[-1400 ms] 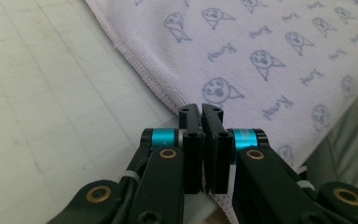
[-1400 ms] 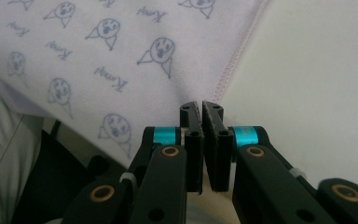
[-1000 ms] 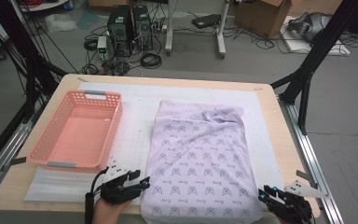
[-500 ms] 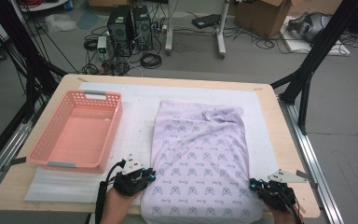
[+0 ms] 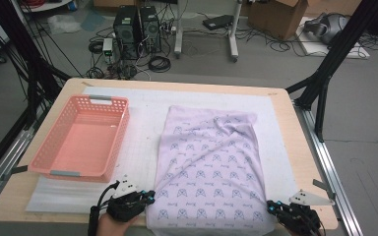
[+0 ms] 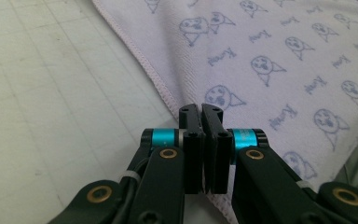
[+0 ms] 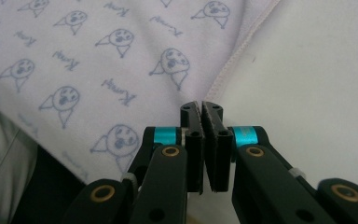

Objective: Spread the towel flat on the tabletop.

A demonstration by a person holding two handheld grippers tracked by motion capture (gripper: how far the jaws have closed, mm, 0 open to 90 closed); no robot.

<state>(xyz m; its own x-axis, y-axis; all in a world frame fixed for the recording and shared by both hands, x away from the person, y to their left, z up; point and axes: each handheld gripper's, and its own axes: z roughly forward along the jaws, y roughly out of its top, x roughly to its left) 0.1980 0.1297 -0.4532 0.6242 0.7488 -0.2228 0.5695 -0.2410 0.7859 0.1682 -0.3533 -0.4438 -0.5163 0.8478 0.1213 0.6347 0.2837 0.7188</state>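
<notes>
My left gripper [image 6: 202, 111] is black, with two flat rectangular jaws that have small screw holes near the tips. Behind each jaw there is a shiny turquoise cylinder. The black link arms carry brass-coloured rings at their joints, and a white cable tie sits on one arm. My right gripper [image 7: 201, 106] has the same colours and parts. In the high view each gripper carries a pale grey three-cornered plate, and a black cable trails from the left one.
</notes>
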